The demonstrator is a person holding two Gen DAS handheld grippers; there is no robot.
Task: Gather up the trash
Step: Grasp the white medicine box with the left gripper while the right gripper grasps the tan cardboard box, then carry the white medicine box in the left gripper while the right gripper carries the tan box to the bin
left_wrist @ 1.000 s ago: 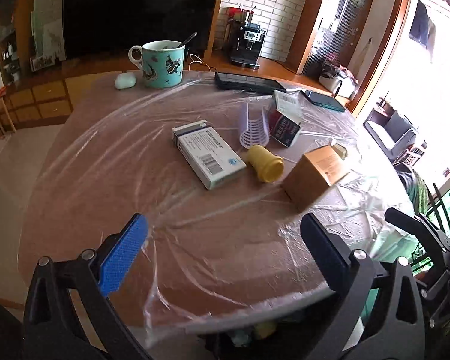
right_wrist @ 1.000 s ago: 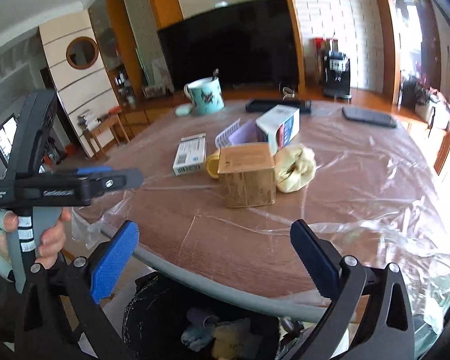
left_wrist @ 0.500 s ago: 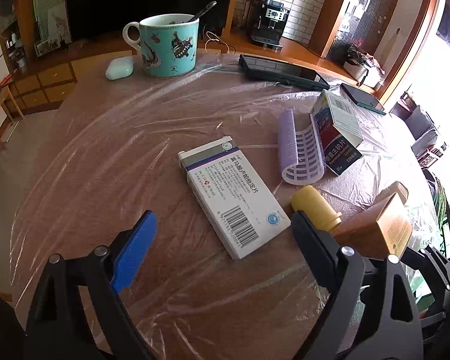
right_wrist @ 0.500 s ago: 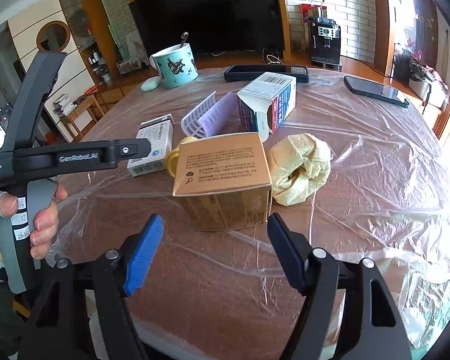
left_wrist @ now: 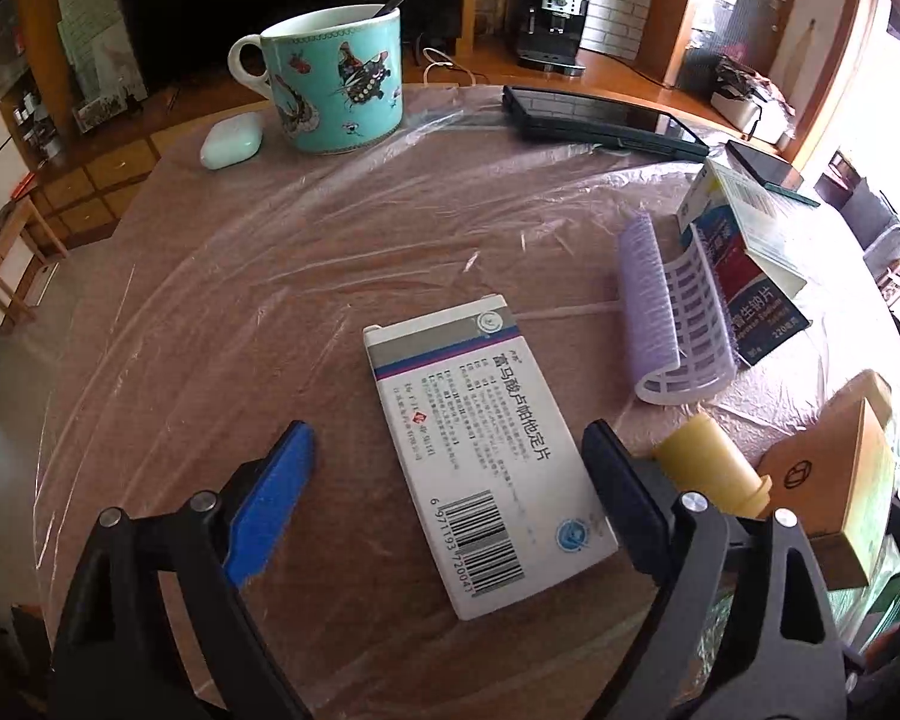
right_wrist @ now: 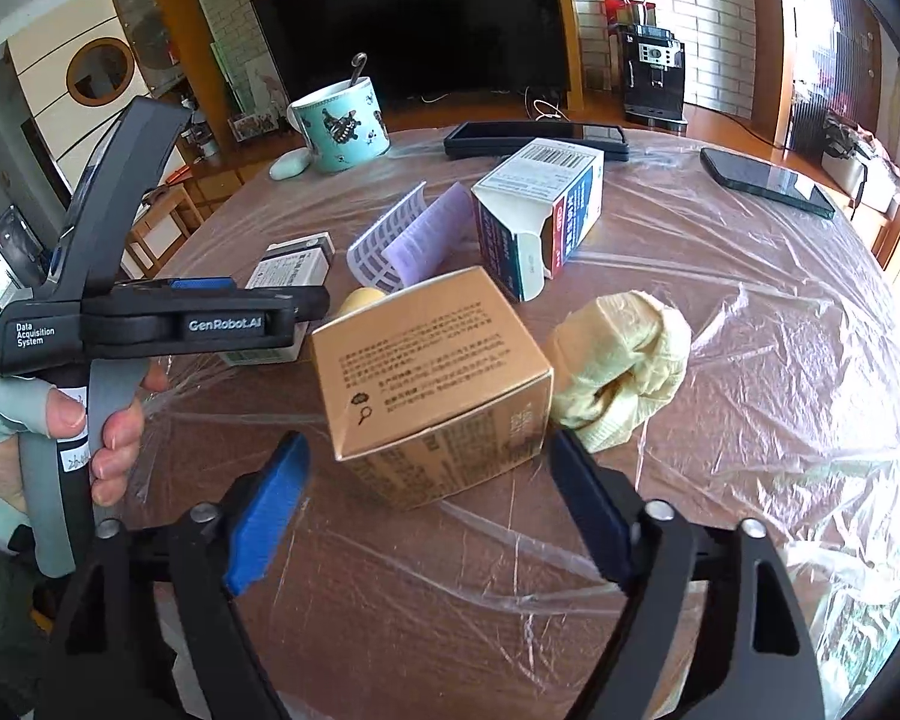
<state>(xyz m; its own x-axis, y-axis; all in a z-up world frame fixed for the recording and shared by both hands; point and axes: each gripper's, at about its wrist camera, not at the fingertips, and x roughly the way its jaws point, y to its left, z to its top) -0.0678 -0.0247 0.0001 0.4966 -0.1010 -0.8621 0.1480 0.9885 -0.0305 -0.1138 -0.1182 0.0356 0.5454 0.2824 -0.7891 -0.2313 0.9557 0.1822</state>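
Observation:
A white medicine box [left_wrist: 480,456] lies flat on the plastic-covered table; my left gripper [left_wrist: 444,480] is open with its jaws on either side of the box's near half. A brown cardboard box [right_wrist: 432,384] stands before my right gripper [right_wrist: 426,492], which is open and straddles its near corner. Other trash: a yellow cap [left_wrist: 711,471], a purple-and-white plastic piece [left_wrist: 666,312], an opened blue-red carton [right_wrist: 537,210] and a crumpled yellow wad [right_wrist: 621,360]. The left gripper's body also shows in the right wrist view [right_wrist: 168,318].
A teal mug [left_wrist: 336,78] with a spoon, a mint earbud case [left_wrist: 232,140], a dark tablet [left_wrist: 600,120] and a phone [right_wrist: 765,180] sit at the table's far side. The round table [left_wrist: 210,300] is wrapped in clear film.
Both grippers have moved forward and down over the table. The left now straddles the white medicine box; the right has closed in around the brown box. Both stay open.

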